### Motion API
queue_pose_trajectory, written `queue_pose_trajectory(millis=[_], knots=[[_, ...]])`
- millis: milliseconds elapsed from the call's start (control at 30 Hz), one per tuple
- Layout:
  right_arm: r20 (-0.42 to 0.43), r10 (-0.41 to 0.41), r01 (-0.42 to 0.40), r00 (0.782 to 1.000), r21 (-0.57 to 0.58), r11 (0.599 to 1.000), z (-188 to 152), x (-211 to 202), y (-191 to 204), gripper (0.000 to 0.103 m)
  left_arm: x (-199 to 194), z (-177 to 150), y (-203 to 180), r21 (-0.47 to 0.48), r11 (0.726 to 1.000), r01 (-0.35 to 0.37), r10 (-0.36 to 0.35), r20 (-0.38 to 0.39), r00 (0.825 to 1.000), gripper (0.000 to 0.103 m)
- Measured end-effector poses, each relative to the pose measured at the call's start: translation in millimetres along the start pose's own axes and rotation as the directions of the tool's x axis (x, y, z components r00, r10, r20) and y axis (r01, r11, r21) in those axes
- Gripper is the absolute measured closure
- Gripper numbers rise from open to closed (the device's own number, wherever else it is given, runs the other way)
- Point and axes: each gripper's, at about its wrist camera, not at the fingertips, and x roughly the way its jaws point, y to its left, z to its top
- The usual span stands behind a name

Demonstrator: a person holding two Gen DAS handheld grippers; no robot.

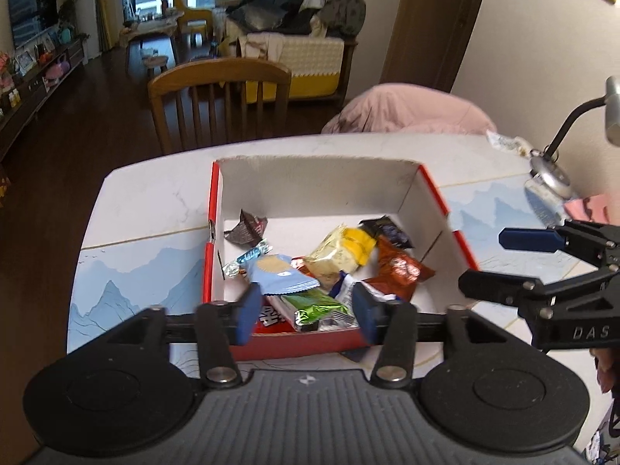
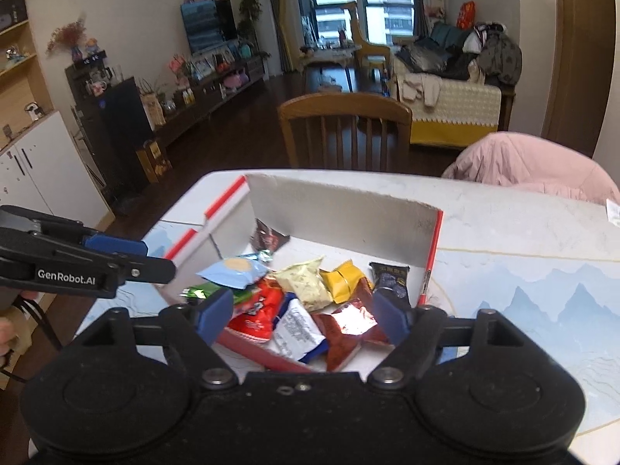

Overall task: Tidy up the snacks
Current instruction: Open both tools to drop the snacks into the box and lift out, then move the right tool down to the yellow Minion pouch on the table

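A red cardboard box with white inner walls stands on the table and holds several snack packets. Among them are a light blue packet, a yellow packet, a green foil packet, a red-brown packet and a white-and-blue packet. My left gripper is open and empty just above the box's near edge. My right gripper is open and empty over the box's near corner; it also shows in the left wrist view.
The table has a marble top and a blue mountain-print mat. A wooden chair and a pink jacket are at the far side. A desk lamp stands at the right.
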Motion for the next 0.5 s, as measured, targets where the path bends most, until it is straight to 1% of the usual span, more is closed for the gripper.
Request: queue_pose_trajectory(millis=[100, 200, 267, 400, 500], knots=[[0.016, 0.009, -0.009, 1.000, -0.006, 1.000, -4.2, -12.9, 5.6, 0.022, -13.2, -6.1, -5.6, 0.010, 1.000, 0.014, -0.014, 0.021, 1.000, 0.049], [0.030, 0.017, -0.017, 0.999, -0.010, 1.000, -8.7, -24.6, 10.6, 0.020, -26.5, -13.6, -9.6, 0.014, 1.000, 0.021, -0.022, 0.050, 0.999, 0.041], [0.037, 0.024, -0.024, 0.999, -0.008, 1.000, -12.5, -32.3, 14.3, 0.016, -35.4, -19.7, -12.7, 0.017, 0.999, 0.032, -0.033, 0.070, 0.997, 0.037], [0.060, 0.039, -0.038, 0.997, -0.005, 0.999, -21.1, -47.1, 20.6, 0.009, -51.3, -31.5, -16.9, 0.010, 0.998, 0.056, -0.057, 0.096, 0.994, 0.033], [0.073, 0.039, -0.040, 0.997, 0.001, 0.999, -29.2, -54.1, 23.7, 0.005, -62.5, -41.6, -19.3, 0.013, 0.998, 0.056, -0.058, 0.123, 0.991, 0.029]])
